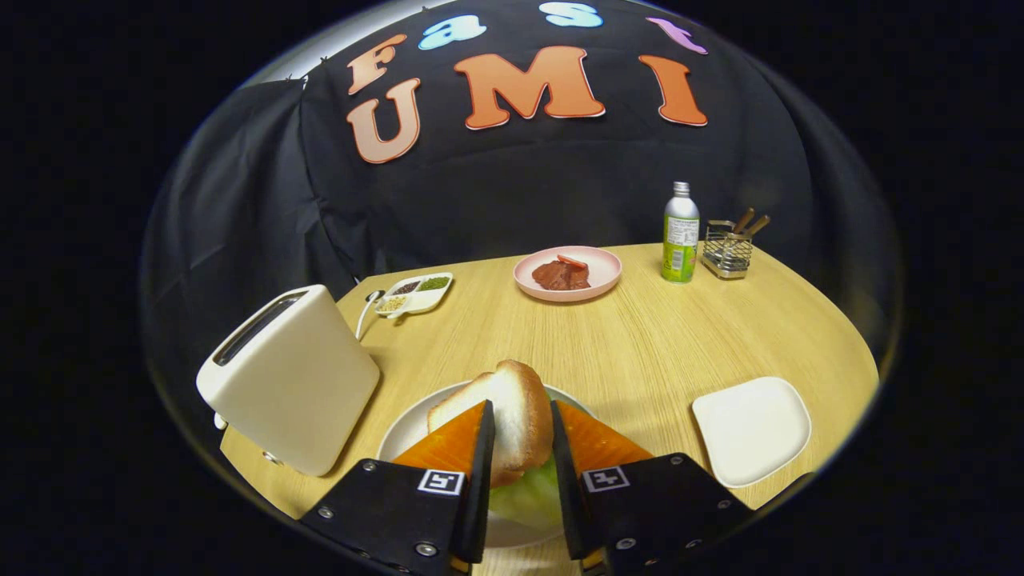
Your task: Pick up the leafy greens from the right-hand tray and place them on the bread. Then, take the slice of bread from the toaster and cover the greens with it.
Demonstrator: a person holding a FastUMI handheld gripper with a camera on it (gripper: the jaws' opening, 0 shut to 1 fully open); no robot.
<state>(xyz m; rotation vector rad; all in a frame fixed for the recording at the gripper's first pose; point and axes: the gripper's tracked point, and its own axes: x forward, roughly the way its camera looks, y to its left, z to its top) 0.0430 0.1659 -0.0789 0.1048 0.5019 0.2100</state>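
My gripper is shut on a slice of bread, with both fingers pressing its sides. The slice stands tilted between the fingers, its crust rising beyond the fingertips. Just under it, between the fingers, pale leafy greens lie on a white round plate. Any bread below the greens is hidden by the held slice and the fingers. The white toaster stands left of the plate, and nothing sticks up out of its top slot. To the right of the fingers sits a white square tray with nothing on it.
Across the round wooden table sit a pink plate with meat, a green bottle and a wire basket with utensils. A small divided dish of seasonings lies behind the toaster.
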